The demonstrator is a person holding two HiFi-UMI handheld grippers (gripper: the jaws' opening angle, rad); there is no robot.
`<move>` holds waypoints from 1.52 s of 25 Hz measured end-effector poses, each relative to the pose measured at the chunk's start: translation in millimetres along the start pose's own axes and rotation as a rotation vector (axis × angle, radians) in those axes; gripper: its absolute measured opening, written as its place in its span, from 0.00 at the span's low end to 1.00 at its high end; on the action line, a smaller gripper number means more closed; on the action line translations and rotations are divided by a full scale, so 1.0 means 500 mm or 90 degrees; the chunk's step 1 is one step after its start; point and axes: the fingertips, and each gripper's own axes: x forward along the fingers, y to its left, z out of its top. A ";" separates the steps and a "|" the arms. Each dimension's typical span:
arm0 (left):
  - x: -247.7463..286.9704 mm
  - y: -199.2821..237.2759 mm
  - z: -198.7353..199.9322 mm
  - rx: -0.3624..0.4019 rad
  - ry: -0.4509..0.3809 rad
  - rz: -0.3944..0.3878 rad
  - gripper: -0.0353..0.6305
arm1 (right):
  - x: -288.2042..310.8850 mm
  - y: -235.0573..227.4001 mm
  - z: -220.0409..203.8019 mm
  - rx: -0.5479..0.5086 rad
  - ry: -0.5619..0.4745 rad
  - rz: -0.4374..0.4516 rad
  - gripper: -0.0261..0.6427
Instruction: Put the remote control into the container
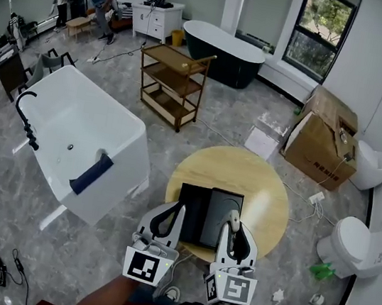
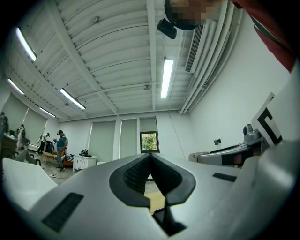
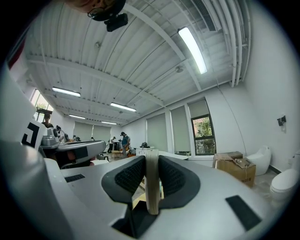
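– What are the right gripper's jaws doing?
– They're clamped on a slim, pale remote control, held edge-on and upright between the ribbed pads.
– And the left gripper?
– Its jaws meet at the tips, with nothing between them.
– Where are they?
– Both are at the near edge of a round wooden table. From the head view, the remote's tip overlaps the near right part of the black container lying there. A white bathtub and a wooden trolley stand beyond.
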 end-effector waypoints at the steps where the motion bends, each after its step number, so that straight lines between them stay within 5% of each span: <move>1: 0.005 0.011 -0.004 0.000 0.001 -0.001 0.08 | 0.012 0.007 -0.003 -0.001 0.002 0.001 0.20; 17: 0.037 0.171 -0.041 -0.008 0.004 0.015 0.08 | 0.166 0.085 -0.089 0.016 0.096 0.003 0.20; 38: 0.042 0.199 -0.082 -0.028 0.013 0.029 0.08 | 0.268 0.084 -0.375 0.056 0.344 0.009 0.20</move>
